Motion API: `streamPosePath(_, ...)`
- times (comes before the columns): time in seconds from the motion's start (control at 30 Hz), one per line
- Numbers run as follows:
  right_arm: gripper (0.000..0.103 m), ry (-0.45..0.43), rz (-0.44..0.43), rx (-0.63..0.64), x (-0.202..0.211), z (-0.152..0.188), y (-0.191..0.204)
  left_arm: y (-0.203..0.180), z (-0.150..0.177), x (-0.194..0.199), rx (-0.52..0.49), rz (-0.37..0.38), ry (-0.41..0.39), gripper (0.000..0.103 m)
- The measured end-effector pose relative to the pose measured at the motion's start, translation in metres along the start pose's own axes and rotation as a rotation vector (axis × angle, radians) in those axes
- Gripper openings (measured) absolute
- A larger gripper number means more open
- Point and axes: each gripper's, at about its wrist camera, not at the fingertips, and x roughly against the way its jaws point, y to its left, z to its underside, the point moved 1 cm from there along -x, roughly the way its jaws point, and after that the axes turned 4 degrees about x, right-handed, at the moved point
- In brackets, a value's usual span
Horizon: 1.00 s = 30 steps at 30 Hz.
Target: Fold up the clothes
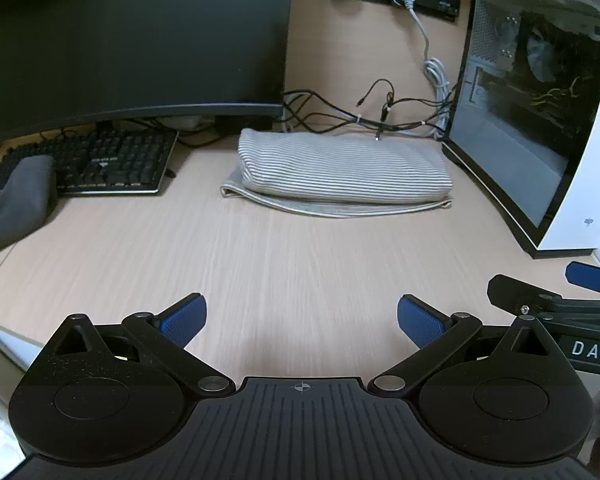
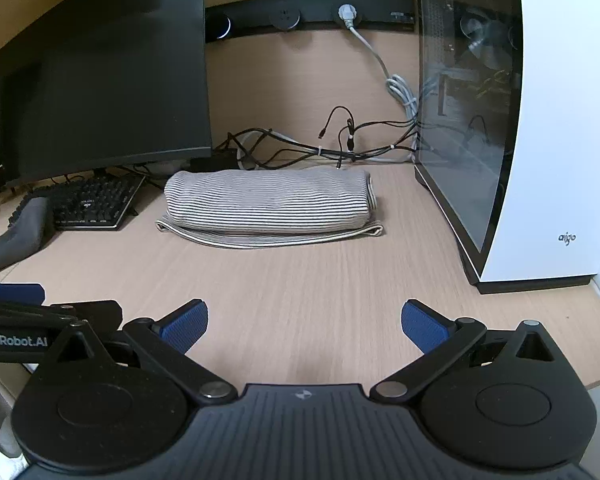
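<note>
A striped grey-and-white garment point(image 1: 340, 172) point(image 2: 270, 204) lies folded into a thick rectangle at the back of the wooden desk point(image 1: 280, 264) point(image 2: 300, 276). My left gripper point(image 1: 300, 322) hovers over the near desk, open and empty, well short of the garment. My right gripper point(image 2: 304, 326) is likewise open with nothing between its blue pads, beside the left one. The right gripper's tip point(image 1: 592, 276) shows at the right edge of the left wrist view, and the left gripper's tip point(image 2: 16, 294) at the left edge of the right wrist view.
A dark monitor point(image 1: 132, 40) point(image 2: 104, 76) and black keyboard point(image 1: 96, 164) point(image 2: 92, 204) stand at back left, with a grey cloth point(image 1: 16, 204) point(image 2: 16, 232) over the keyboard's left end. A white PC case point(image 1: 540, 112) point(image 2: 516, 128) stands at right. Cables point(image 1: 360, 116) point(image 2: 320, 148) trail behind the garment.
</note>
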Motion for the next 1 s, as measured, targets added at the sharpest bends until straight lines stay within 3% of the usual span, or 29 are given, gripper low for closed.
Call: streamPosePath(1.0,0.103,0.014,-0.011,-0.022,-0.0091,-0.0001,-0.0024,-0.001,-0.0042,-0.0071,-0.008,0.002,0.005,0.103)
